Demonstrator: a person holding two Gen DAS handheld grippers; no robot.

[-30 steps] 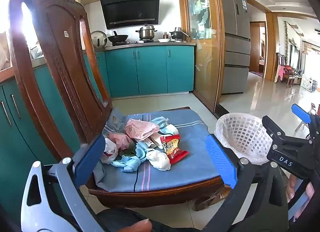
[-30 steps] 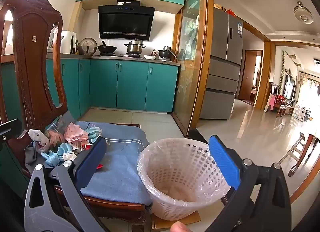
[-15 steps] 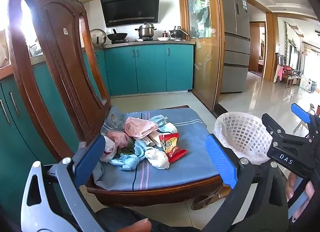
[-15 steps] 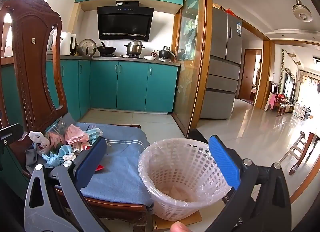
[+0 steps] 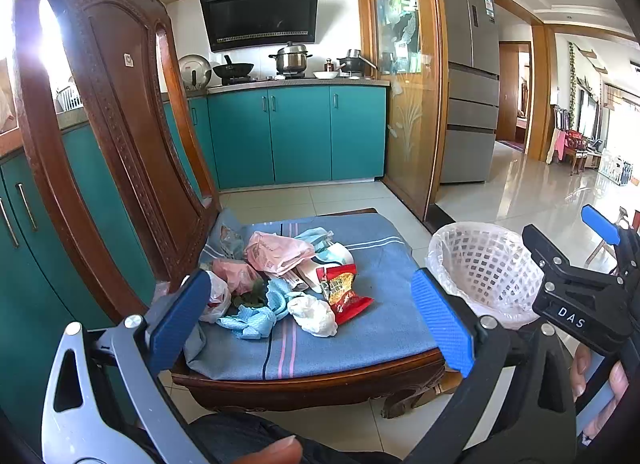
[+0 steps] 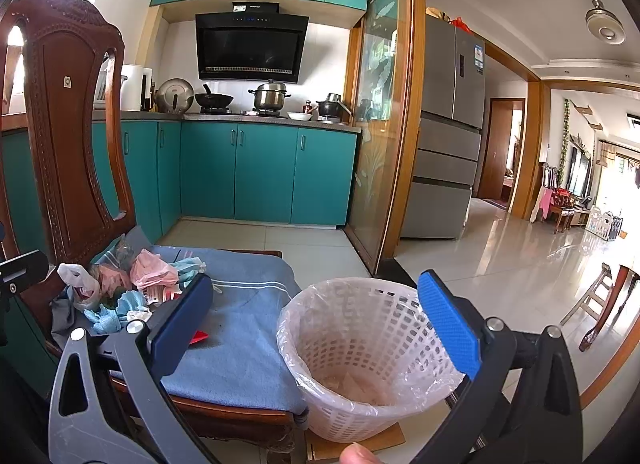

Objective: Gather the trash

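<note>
A pile of trash lies on the blue cushion (image 5: pixel 360 336) of a wooden chair: a pink plastic bag (image 5: pixel 276 252), a red snack wrapper (image 5: pixel 340 292), a white crumpled wad (image 5: pixel 314 314), light blue cloth scraps (image 5: pixel 256 316) and a white bag (image 5: pixel 218 296). A white mesh bin (image 6: pixel 368 352) lined with clear plastic stands on the floor to the right of the chair. My left gripper (image 5: pixel 312 320) is open, held in front of the pile and short of it. My right gripper (image 6: pixel 316 324) is open above the bin's near rim, nothing between its fingers.
The tall carved chair back (image 5: pixel 108 112) rises at the left. Teal kitchen cabinets (image 5: pixel 296 136) and a stove with pots stand behind, a grey refrigerator (image 5: pixel 472 84) to the right. Glossy tiled floor (image 6: pixel 500 264) opens to the right; a wooden stool leg (image 6: pixel 600 300) shows at far right.
Both views have shifted slightly, the chair and bin sitting a little lower and nearer in frame. Both grippers stay open and no trash has moved.
</note>
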